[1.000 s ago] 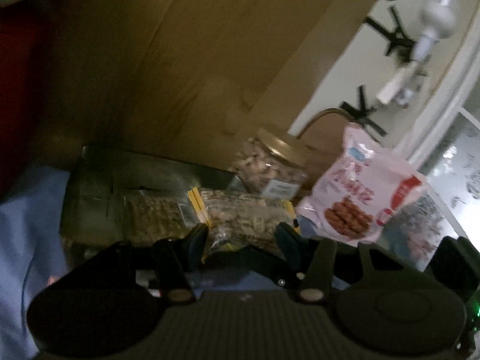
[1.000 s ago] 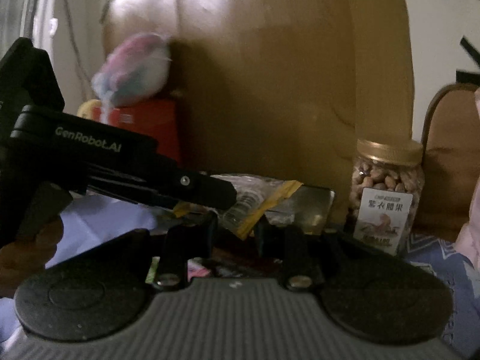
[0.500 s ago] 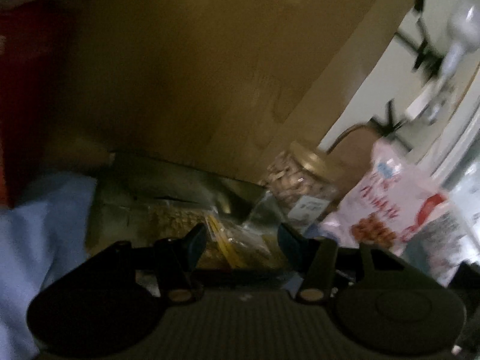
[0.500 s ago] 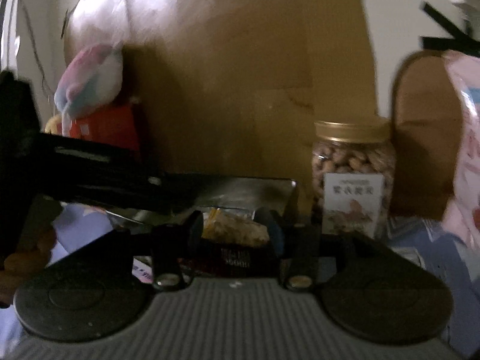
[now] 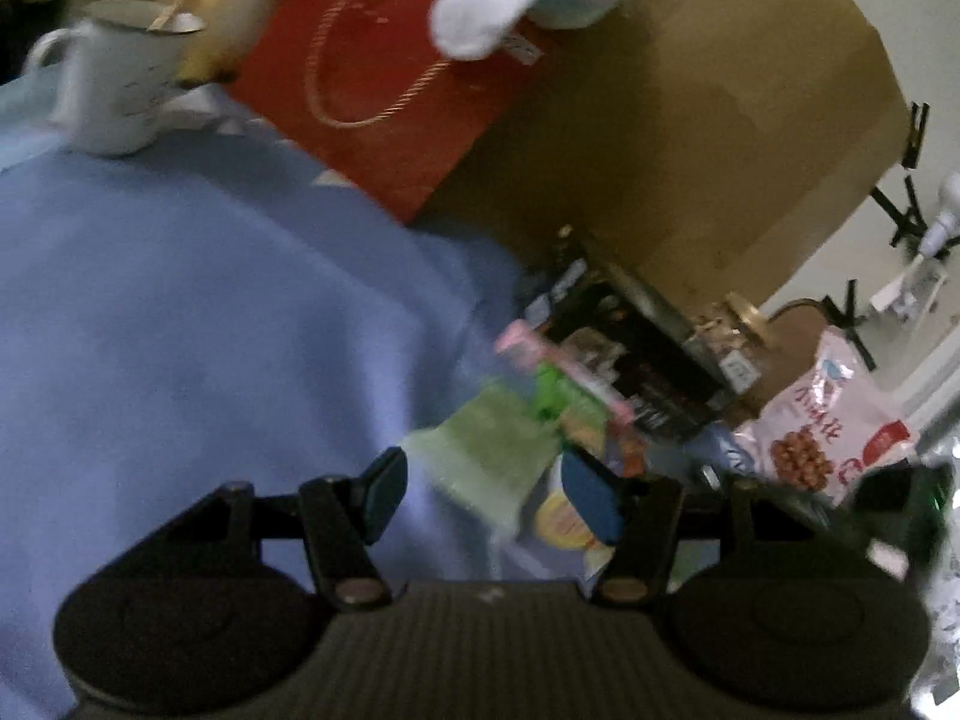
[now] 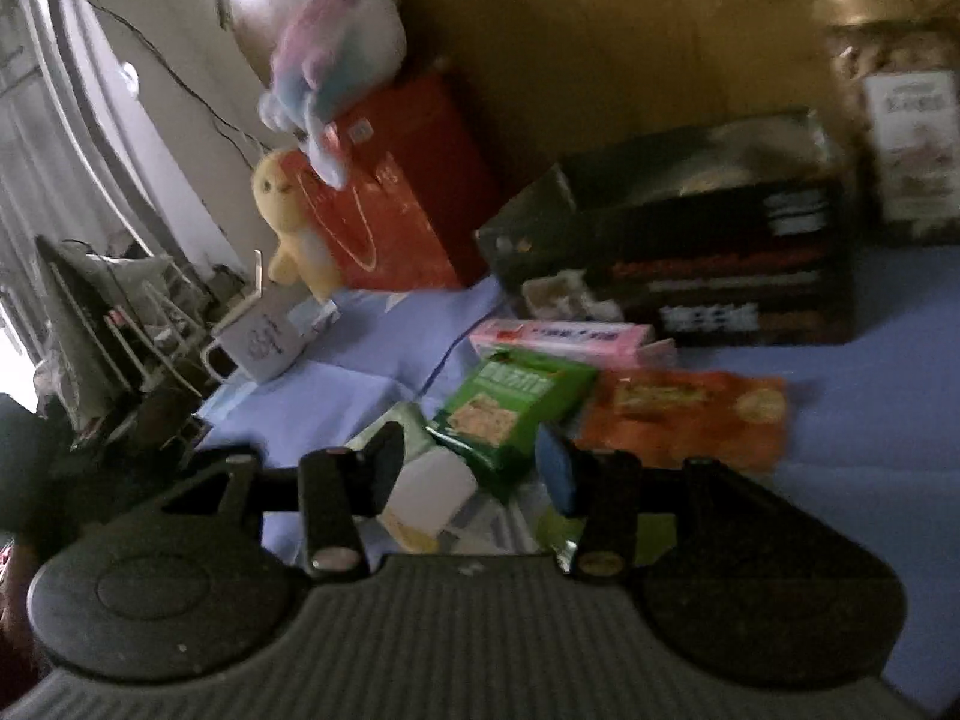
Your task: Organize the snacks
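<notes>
Blue cloth (image 6: pixel 870 420) carries snack packs (image 6: pixel 516 402) before a black box (image 6: pixel 720 276). Both the left gripper (image 5: pixel 489 498) and right gripper (image 6: pixel 474 468) have just been opening, jaws apart, pressing on nothing.

Left claw (image 5: pixel 489 495): tilted down over blue surface, jaws apart, just been opening, nothing pressed between pads; image blurred. Blue pad (image 5: pixel 591 501) on one finger faces inward.

Right claw (image 6: pixel 471 465): angled down, jaws apart, just been opening, no grip; packets seen through gap, not clamped. Wrist rolled, view tilted. Each claw out of other's view.
</notes>
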The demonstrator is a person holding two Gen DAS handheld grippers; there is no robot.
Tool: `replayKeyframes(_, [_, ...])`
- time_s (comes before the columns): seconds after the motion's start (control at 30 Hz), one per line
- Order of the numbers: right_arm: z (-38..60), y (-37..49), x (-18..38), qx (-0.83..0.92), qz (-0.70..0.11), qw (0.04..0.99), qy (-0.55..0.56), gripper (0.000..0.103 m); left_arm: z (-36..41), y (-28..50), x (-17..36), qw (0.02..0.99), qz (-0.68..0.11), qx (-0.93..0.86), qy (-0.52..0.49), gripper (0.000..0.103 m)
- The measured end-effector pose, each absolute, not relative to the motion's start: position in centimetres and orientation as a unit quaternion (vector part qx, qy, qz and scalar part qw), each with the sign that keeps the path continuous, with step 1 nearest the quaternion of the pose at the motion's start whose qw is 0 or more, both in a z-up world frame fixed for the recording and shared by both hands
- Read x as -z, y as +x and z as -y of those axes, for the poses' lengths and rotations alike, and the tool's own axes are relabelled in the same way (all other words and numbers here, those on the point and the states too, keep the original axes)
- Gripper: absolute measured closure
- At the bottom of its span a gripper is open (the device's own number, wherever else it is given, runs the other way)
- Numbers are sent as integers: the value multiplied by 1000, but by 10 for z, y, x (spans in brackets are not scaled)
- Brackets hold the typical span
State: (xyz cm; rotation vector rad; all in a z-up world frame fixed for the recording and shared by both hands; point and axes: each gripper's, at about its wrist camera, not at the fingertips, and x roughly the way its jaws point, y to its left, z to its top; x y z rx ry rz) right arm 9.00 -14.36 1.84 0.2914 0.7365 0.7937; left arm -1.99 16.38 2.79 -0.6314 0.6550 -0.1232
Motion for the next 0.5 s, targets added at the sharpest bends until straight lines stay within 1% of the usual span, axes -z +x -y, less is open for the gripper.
replayKeyframes(0.03, [132,97,-15,-360,-359,851,133,32,-166,-27,-26,901,-312,56,-297,45])
replayKeyframes(0.07, [122,104,-11,-343,-368,855,126,21,-165,-32,-24,905,-309,53,-287,45])
replayKeyframes(0.17, [89,120,-3,-305,-369,874,78,20,-165,-37,-11,903,-318,51,-284,44])
replayKeyframes(0.23, [76,126,-3,-300,-371,877,65,20,-167,-40,-7,905,-310,59,-285,43])
replayKeyframes(0.33, [61,127,1,-289,-350,891,10,20,-167,-36,-7,907,-305,67,-282,41])
replayKeyframes(0.4, [55,120,3,-287,-337,896,-21,27,-166,-39,-6,911,-299,72,-276,40])
replayKeyframes(0.5, [62,115,3,-290,-335,896,-16,31,-166,-39,-3,914,-288,81,-273,39])
